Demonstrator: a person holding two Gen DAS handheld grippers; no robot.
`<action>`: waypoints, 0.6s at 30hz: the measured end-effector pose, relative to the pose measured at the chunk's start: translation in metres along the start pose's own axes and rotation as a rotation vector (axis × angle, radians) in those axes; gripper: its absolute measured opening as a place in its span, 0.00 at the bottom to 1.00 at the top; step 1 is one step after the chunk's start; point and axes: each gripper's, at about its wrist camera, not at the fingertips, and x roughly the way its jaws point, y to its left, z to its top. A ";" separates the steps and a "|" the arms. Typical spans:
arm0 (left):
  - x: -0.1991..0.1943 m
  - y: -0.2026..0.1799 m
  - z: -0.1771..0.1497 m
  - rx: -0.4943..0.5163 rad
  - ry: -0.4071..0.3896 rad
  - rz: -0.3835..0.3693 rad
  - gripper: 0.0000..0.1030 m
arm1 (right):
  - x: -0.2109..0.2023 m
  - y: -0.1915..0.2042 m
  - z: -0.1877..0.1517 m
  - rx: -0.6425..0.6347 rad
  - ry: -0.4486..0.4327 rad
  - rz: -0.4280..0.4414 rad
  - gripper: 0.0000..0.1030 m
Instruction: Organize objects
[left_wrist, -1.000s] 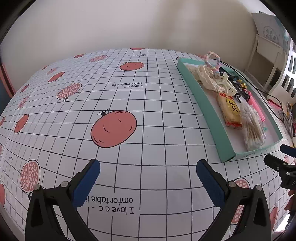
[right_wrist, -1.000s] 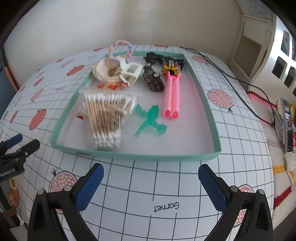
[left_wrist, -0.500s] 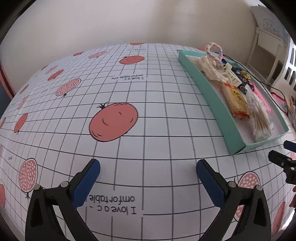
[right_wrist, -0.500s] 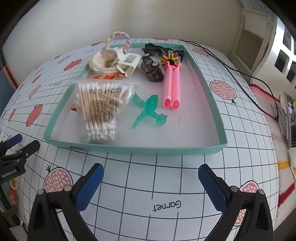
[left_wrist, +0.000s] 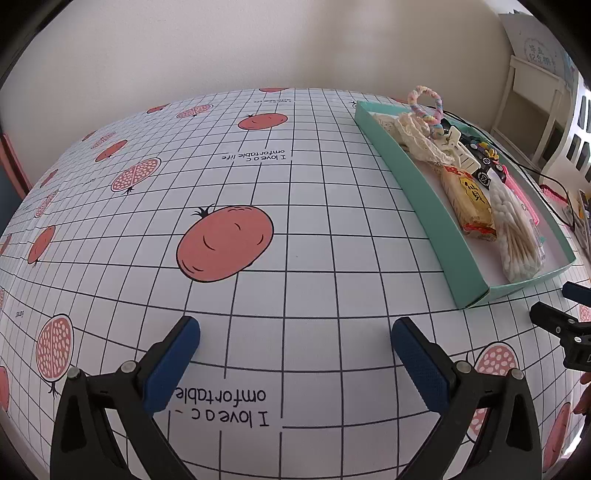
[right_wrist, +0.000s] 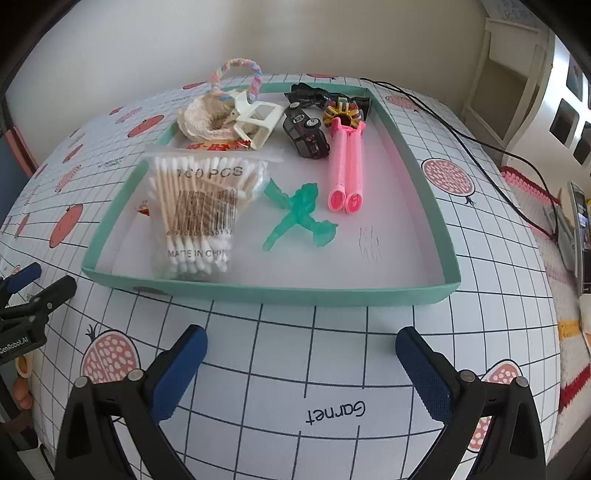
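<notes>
- Right wrist view: right gripper (right_wrist: 301, 350) spread wide, empty, nearer the teal tray (right_wrist: 266, 293) than a second ago (closing in, seemingly).
- Just ahead, inside the tray: bagged cotton swabs (right_wrist: 197, 214), green figure (right_wrist: 299, 218), pink tubes (right_wrist: 345, 166), toy car (right_wrist: 306, 133).
- Left gripper (left_wrist: 295, 347) likewise spread, over bare tablecloth (left_wrist: 332, 221), tray off to its right.
</notes>
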 end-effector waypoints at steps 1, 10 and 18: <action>0.000 0.000 0.000 0.000 0.000 0.000 1.00 | 0.000 0.000 0.000 0.000 -0.002 0.000 1.00; 0.000 0.000 0.000 0.001 0.000 -0.002 1.00 | -0.001 0.001 -0.002 -0.002 -0.023 0.002 1.00; 0.001 0.000 0.001 0.000 0.000 -0.002 1.00 | -0.001 0.002 -0.004 -0.005 -0.036 0.003 1.00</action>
